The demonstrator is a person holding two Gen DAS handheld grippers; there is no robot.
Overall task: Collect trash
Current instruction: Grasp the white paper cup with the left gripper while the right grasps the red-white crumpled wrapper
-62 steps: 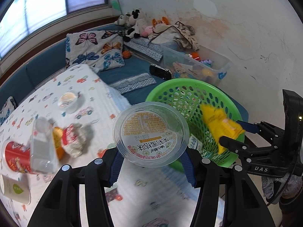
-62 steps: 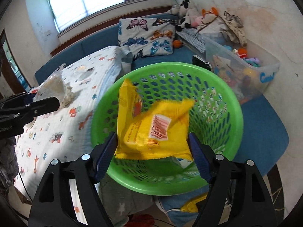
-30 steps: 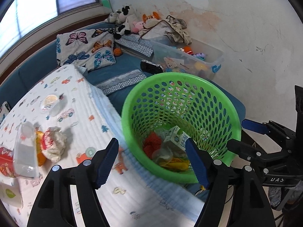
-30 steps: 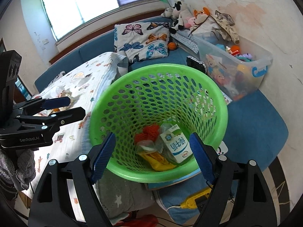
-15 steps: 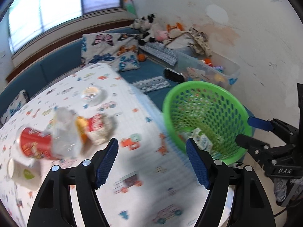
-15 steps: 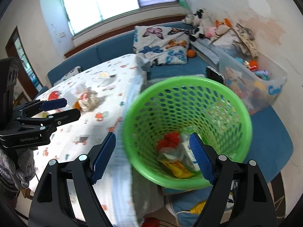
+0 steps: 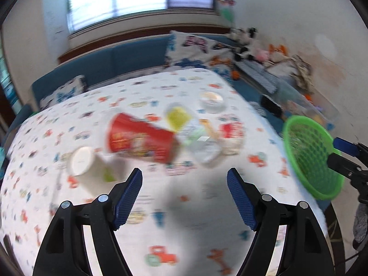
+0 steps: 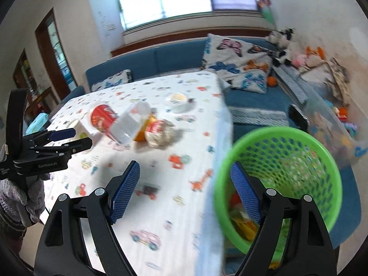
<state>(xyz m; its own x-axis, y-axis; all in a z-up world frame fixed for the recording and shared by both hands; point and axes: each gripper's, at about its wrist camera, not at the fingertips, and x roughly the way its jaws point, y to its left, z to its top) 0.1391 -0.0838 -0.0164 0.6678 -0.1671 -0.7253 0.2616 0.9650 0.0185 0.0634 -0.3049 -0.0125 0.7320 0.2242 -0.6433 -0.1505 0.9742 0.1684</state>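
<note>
Both views are motion-blurred. My left gripper (image 7: 184, 197) is open and empty above the patterned tablecloth (image 7: 174, 237). Ahead of it lie a red cup (image 7: 140, 139) on its side, a white paper cup (image 7: 88, 164), a clear plastic container (image 7: 204, 148), a crumpled red-and-white wrapper (image 7: 230, 135) and a small lidded tub (image 7: 212, 101). My right gripper (image 8: 185, 191) is open and empty over the table's right edge. The green basket (image 8: 283, 179) stands beside the table with trash inside. The red cup (image 8: 101, 116), clear container (image 8: 130, 124) and wrapper (image 8: 161, 131) also show in the right wrist view.
A blue sofa (image 8: 165, 62) with butterfly cushions (image 8: 237, 63) runs along the wall behind the table. A clear toy bin (image 8: 333, 119) and stuffed toys (image 8: 287, 39) sit at the right. The left gripper (image 8: 62, 142) shows at the left of the right wrist view.
Both grippers let their trash go into the green basket, then swung left toward the table. The basket has slid to the right in both views and the table trash is nearer the middle.
</note>
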